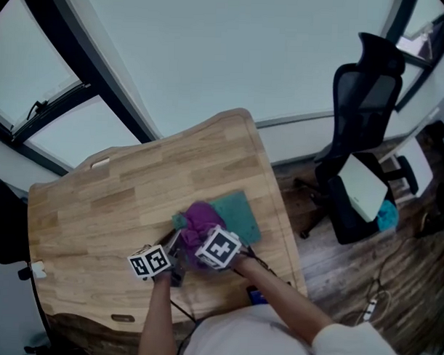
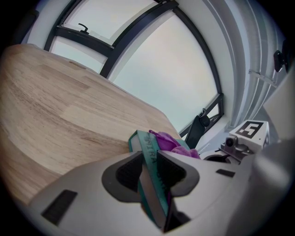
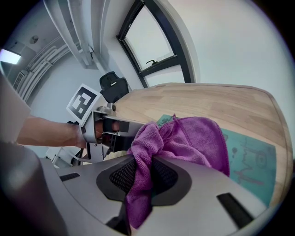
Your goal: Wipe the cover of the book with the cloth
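Observation:
A teal book lies flat near the right front of the wooden table. My left gripper is shut on the book's near corner, its spine edge squeezed between the two pads. The purple cloth rests bunched on the teal cover. My right gripper is shut on one end of the cloth, which drapes forward over the book. Seen from the right gripper view, the left gripper sits just left of the cloth, held by a hand.
A black office chair with a white object on its seat stands right of the table on the wood floor. The table's right edge runs close beside the book. Large windows line the far wall. Bare tabletop stretches to the left and far side.

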Demonstrator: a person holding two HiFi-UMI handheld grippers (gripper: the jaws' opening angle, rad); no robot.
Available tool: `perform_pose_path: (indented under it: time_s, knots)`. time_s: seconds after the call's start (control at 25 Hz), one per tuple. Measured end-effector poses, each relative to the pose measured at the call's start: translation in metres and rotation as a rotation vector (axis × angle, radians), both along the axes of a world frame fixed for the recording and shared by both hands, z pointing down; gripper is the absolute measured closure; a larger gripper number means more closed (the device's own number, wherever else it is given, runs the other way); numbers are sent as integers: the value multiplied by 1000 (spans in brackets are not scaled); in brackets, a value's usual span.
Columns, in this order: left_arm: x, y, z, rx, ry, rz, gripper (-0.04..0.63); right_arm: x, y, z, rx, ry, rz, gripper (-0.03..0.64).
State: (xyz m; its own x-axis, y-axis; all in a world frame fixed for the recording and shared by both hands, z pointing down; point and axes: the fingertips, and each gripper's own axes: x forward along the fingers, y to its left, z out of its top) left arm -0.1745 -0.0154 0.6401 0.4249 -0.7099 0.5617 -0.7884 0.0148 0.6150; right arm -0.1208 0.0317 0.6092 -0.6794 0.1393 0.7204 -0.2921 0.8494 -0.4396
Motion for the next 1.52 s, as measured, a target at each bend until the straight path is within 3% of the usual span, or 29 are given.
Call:
perform_pose_path:
  time_s: [0.16, 0.32, 1.52]
  knots:
    - [-2, 2, 3, -5, -5, -6, 493, 10, -6, 0, 1, 0, 22, 540]
    - [1, 3, 1, -5, -4, 6, 492, 33, -27, 15, 72, 64, 60, 540]
    - [6, 3, 1, -1, -4, 7, 492, 106, -69, 19, 86, 115, 181, 540]
